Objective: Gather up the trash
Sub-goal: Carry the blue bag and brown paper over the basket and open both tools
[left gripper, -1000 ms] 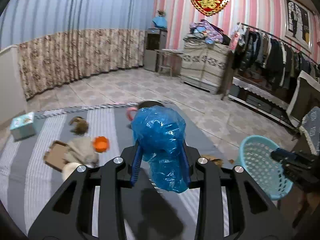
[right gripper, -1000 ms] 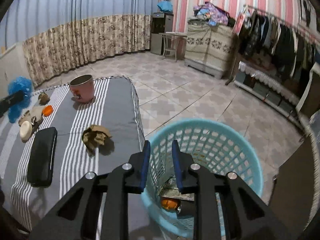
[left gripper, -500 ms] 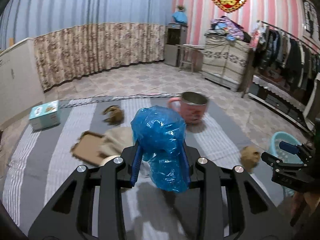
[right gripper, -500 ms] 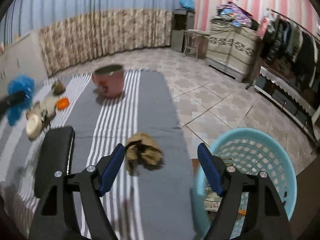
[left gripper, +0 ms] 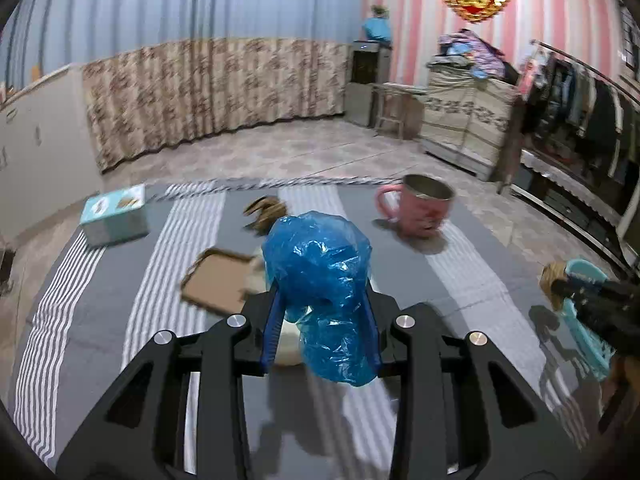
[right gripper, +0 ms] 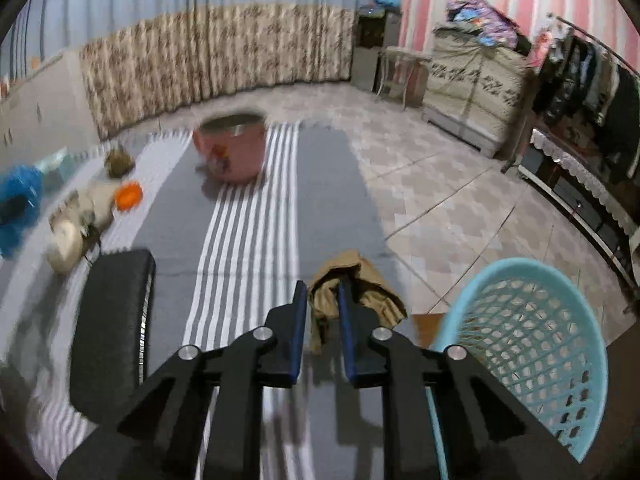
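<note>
Left tongs [left gripper: 322, 330] clamp a light, crinkly blue bag [left gripper: 320, 280]; right tongs [right gripper: 323, 312] pinch soft crumpled paper [right gripper: 352, 288] mid-wad.

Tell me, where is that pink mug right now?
The pink mug stands upright at the far end of the striped cloth, beyond the crumpled brown paper, seen in both views.
</note>
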{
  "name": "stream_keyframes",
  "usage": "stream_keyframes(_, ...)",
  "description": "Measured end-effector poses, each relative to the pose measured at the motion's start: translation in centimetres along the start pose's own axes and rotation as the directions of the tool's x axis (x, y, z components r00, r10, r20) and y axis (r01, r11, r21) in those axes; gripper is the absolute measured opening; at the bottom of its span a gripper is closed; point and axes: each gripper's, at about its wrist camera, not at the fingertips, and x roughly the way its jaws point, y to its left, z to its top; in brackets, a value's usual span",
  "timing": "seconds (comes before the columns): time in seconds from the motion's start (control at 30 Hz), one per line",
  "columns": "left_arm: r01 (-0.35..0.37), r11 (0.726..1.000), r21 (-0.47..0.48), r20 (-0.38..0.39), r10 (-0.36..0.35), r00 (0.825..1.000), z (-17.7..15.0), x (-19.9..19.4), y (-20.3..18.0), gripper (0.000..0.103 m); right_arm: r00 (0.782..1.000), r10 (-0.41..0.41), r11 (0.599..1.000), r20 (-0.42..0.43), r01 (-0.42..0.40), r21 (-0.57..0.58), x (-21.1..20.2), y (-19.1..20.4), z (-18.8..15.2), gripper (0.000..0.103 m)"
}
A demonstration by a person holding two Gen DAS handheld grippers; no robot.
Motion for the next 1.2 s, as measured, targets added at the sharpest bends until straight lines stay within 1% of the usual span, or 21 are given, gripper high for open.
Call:
stream_keyframes(0.07, 0.025, 1.000, 0.009, 0.013, -0.026, 1.000, 0.4, -0.5, -1.8, 0.032, 1.000, -0.002, 1.000, 0.025, 0.002, 0.020, -1.7, -1.4, 0.2, 0.015)
stream_keyframes(0.17, 0.083, 0.997, 0.000, 0.002, -0.083, 0.997, 1.0, -0.6, -4.0, 0.032, 0.998, -0.023, 0.999, 0.051, 0.022, 0.033, -4.0, -3.7, 0.0, 0.015)
stream_keyframes(0.3, 0.127, 0.990, 0.063, 0.010, -0.128, 0.992, 1.4, -1.0, -8.1, 0.032, 0.994, -0.068, 0.991, 0.091, 0.057, 0.118, -6.5, -7.4, -0.6, 0.015)
stream_keyframes(0.4, 0.194, 0.975, 0.110, 0.001, -0.195, 0.981, 1.2, -1.0, -12.0, 0.032, 0.985, -0.123, 0.979, 0.118, 0.101, 0.176, -8.5, -10.4, -1.5, 0.015)
stream_keyframes(0.47, 0.241, 0.962, 0.127, -0.018, -0.241, 0.970, 1.1, -0.7, -14.7, 0.032, 0.978, -0.163, 0.969, 0.129, 0.135, 0.205, -9.3, -12.4, -2.2, 0.015)
stream_keyframes(0.57, 0.300, 0.942, 0.151, -0.045, -0.297, 0.954, 0.4, -0.2, -18.6, 0.032, 0.969, -0.219, 0.956, 0.111, 0.190, 0.222, -9.1, -14.4, -3.3, 0.015)
stream_keyframes(0.63, 0.347, 0.922, 0.174, -0.075, -0.339, 0.938, -0.3, 0.3, -21.5, 0.032, 0.965, -0.242, 0.948, 0.098, 0.214, 0.234, -8.9, -15.4, -3.7, 0.015)
stream_keyframes(0.7, 0.378, 0.904, 0.197, -0.097, -0.366, 0.925, -1.0, 0.6, -23.8, 0.032, 0.964, -0.246, 0.942, 0.097, 0.214, 0.259, -9.0, -16.6, -4.0, 0.015)
stream_keyframes(0.8, 0.432, 0.872, 0.232, -0.126, -0.413, 0.902, -2.2, 0.9, -27.1, 0.032, 0.962, -0.256, 0.930, 0.098, 0.217, 0.297, -9.3, -18.1, -4.4, 0.015)
stream_keyframes(0.87, 0.465, 0.851, 0.243, -0.148, -0.441, 0.885, -2.8, 1.4, -29.1, 0.033, 0.960, -0.266, 0.921, 0.084, 0.227, 0.316, -9.0, -19.0, -4.7, 0.015)
stream_keyframes(0.93, 0.505, 0.828, 0.245, -0.175, -0.475, 0.863, -3.3, 2.0, -30.9, 0.033, 0.962, -0.262, 0.914, 0.075, 0.223, 0.338, -8.8, -19.6, -4.8, 0.015)
stream_keyframes(0.97, 0.514, 0.821, 0.249, -0.184, -0.481, 0.857, -3.4, 2.2, -31.5, 0.033, 0.963, -0.259, 0.910, 0.073, 0.218, 0.352, -8.6, -19.9, -4.8, 0.015)
stream_keyframes(1.03, 0.516, 0.814, 0.269, -0.188, -0.481, 0.857, -3.8, 2.5, -32.8, 0.035, 0.964, -0.258, 0.900, 0.066, 0.215, 0.380, -8.4, -20.6, -5.0, 0.015)
stream_keyframes(1.07, 0.509, 0.814, 0.279, -0.185, -0.475, 0.861, -3.9, 2.6, -33.3, 0.039, 0.964, -0.258, 0.897, 0.063, 0.214, 0.388, -8.3, -20.9, -5.2, 0.015)
stream_keyframes(1.1, 0.506, 0.816, 0.280, -0.187, -0.470, 0.863, -3.9, 2.8, -33.6, 0.050, 0.964, -0.258, 0.894, 0.060, 0.214, 0.393, -8.2, -21.1, -5.3, 0.015)
stream_keyframes(1.2, 0.502, 0.824, 0.262, -0.174, -0.471, 0.865, -3.7, 2.8, -33.7, 0.066, 0.966, -0.254, 0.888, 0.052, 0.212, 0.407, -7.8, -21.7, -5.6, 0.015)
